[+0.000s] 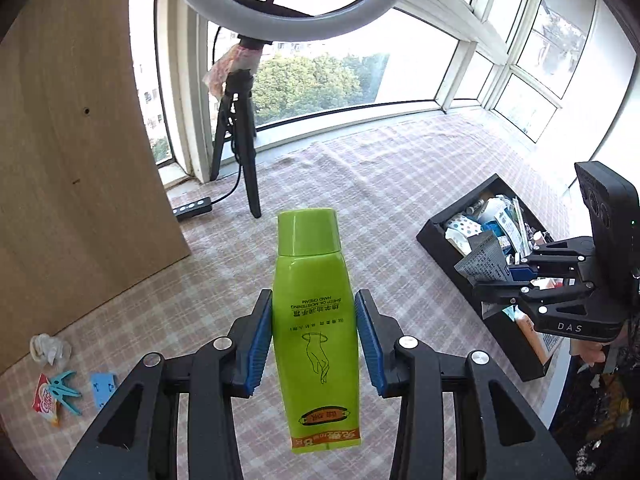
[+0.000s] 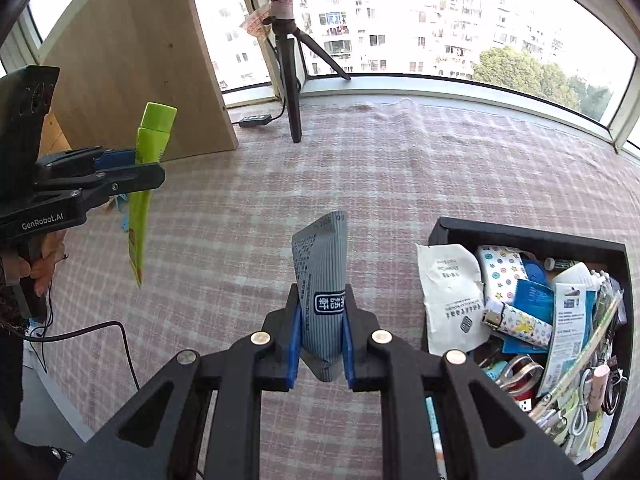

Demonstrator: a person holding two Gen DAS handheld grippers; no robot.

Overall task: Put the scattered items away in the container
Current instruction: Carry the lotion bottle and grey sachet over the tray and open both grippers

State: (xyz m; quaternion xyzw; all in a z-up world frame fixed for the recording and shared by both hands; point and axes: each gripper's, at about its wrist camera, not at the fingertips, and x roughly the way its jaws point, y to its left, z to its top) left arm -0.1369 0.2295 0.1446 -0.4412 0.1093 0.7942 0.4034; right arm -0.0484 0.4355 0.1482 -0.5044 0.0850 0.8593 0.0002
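My left gripper (image 1: 314, 340) is shut on a green hand cream tube (image 1: 314, 308), cap pointing away, held above the checked cloth; the tube also shows in the right wrist view (image 2: 146, 184), at the left. My right gripper (image 2: 322, 340) is shut on a grey striped sachet (image 2: 320, 280), just left of the black container (image 2: 532, 236). The container is full of small items and sits at the right in the left wrist view (image 1: 448, 252), where the right gripper (image 1: 504, 280) hovers over its near part.
A ring light on a black tripod (image 1: 244, 148) stands at the back with a cable remote (image 1: 192, 209). A wooden board (image 1: 68, 168) leans at the left. A crumpled tissue (image 1: 50, 349), a blue clip (image 1: 64, 392), a snack packet (image 1: 44, 404) and a blue card (image 1: 103, 388) lie on the cloth.
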